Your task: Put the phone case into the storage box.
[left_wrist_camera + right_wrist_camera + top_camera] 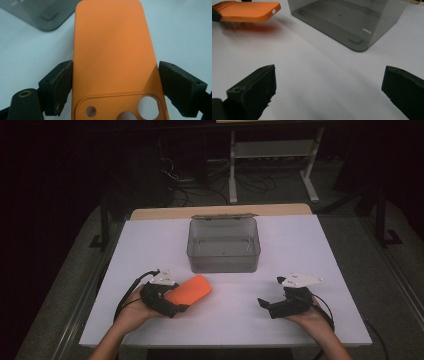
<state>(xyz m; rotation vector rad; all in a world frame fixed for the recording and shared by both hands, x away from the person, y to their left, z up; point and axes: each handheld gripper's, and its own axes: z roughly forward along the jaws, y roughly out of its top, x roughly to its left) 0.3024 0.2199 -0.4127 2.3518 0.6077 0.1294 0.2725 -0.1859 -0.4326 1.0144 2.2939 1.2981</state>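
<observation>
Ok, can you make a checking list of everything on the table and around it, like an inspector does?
Surface: white table top, flat, with a wooden strip at the far edge.
Job's things: orange phone case, lifted off the table, camera holes toward the gripper; grey see-through box, open on top, nothing seen inside.
Clutter: nothing seen.
Grippers: left gripper shut on the phone case, jaws pressing on its two long edges; right gripper open, with nothing between its jaws, low over the table.
Cables: one black cable trails from each gripper; more cables lie on the floor beyond the table.
Surroundings: dark room, white frame legs behind the table.
</observation>
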